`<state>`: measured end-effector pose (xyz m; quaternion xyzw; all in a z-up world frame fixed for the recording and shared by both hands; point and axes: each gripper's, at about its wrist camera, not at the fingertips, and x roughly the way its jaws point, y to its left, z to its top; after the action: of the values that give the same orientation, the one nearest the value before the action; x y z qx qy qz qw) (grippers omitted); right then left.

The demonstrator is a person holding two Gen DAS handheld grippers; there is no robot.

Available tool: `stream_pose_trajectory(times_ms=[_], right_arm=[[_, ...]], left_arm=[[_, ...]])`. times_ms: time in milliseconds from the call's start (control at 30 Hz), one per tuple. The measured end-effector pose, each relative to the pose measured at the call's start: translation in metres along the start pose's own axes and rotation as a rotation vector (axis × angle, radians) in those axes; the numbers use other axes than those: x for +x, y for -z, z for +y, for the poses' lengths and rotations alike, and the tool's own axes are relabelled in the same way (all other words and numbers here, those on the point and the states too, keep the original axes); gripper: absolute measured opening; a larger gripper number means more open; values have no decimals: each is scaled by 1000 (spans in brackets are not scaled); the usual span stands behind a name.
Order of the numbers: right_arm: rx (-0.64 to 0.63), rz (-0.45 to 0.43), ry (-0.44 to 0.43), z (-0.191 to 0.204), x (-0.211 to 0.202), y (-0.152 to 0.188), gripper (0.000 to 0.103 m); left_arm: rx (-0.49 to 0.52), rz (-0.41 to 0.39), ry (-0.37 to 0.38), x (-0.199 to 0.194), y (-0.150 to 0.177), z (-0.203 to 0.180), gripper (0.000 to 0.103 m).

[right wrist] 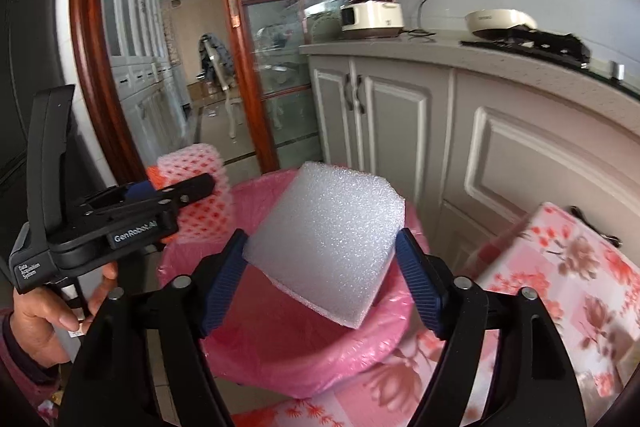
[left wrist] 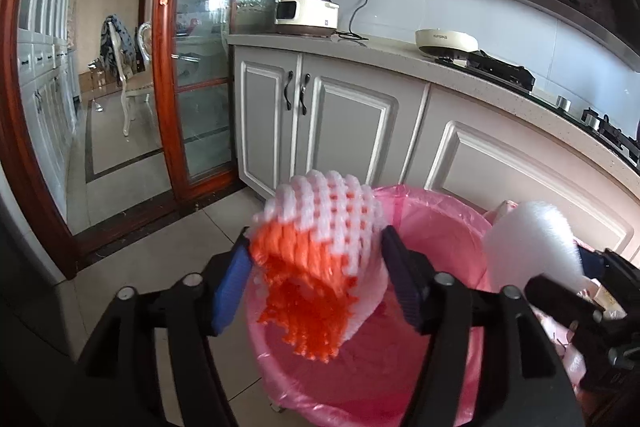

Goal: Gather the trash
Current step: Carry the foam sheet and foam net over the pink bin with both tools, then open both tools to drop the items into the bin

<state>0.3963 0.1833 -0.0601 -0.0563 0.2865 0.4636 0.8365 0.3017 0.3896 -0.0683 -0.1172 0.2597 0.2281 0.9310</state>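
My left gripper (left wrist: 316, 267) is shut on an orange-and-white foam fruit net (left wrist: 320, 239) and holds it over the bin lined with a pink bag (left wrist: 440, 227). The net also shows in the right wrist view (right wrist: 196, 187), with the left gripper (right wrist: 200, 187) at the bin's left rim. My right gripper (right wrist: 322, 259) is shut on a white foam sheet piece (right wrist: 324, 239) above the same pink-lined bin (right wrist: 280, 339). In the left wrist view the white foam (left wrist: 532, 243) and the right gripper (left wrist: 576, 267) sit at the bin's right side.
Grey kitchen cabinets (left wrist: 352, 123) and a countertop (left wrist: 400, 55) with a rice cooker (left wrist: 306, 15), pan and stove stand behind the bin. A pink floral cloth (right wrist: 560, 287) lies right of the bin. A red-framed glass door (left wrist: 200, 67) is to the left.
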Motion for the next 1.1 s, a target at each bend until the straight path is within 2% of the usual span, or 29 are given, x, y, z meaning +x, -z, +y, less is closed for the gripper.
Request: stream_pose_trajectory(times_ms=[133,233,433,500,800,1100], right_arm=[[2,-5,-6,-4,3,4,83],[18,-26,4,-6,-9,6,83],[43,-71,71,-3,-61,9,83],[52,-91,87,0,-83,13,83],[61,-170,204,6,-195,46,85],[100,-174,330,-6,-274,103,85]], left_arm=[[28,-8,-23,6,1,0,79],[51,-30,-71,-1,2,0,83],[102,-60,-141,-35,7,-20,87],[113,-73,-149,-52,7,-31,91],[130,-114,-86,-131,25,-83,96],[189,-120,12,-184,73,-145,97]])
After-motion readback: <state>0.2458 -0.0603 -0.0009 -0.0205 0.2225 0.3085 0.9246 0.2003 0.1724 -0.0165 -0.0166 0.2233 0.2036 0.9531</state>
